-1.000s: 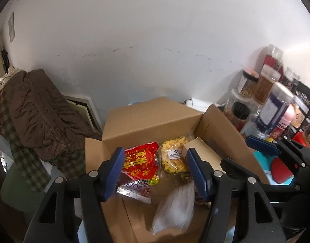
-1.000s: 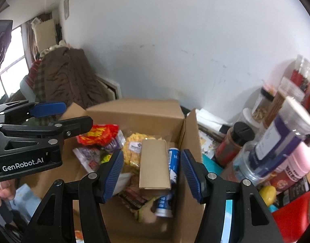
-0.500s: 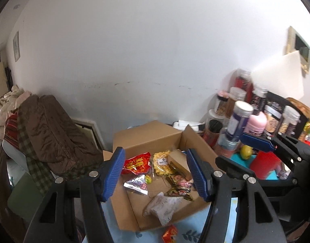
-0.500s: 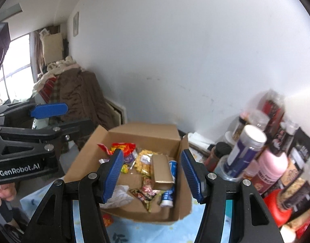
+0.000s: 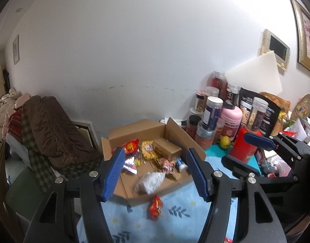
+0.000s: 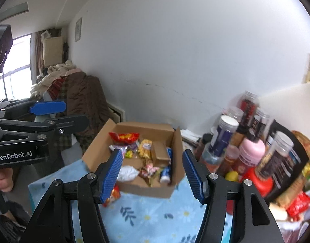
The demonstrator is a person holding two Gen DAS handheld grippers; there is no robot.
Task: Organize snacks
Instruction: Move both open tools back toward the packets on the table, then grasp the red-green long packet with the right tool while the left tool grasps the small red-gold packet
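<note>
Snacks mostly in box (image 5: 138, 129); red pack (image 5: 155, 207) left on cloth near it. Both grippers (image 5: 155, 174) (image 6: 152, 174) empty, right's jaws opening.

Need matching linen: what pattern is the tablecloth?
Light blue tablecloth with daisies and dark leaf sprigs; clearest in right wrist view.

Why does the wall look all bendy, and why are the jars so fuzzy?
Both views use a fisheye lens, so the flat wall curves and the corners go black. In the right wrist view the jars are smeared, which looks like motion blur; the window glares white. In the left wrist view the white packet in the box is blurred.
</note>
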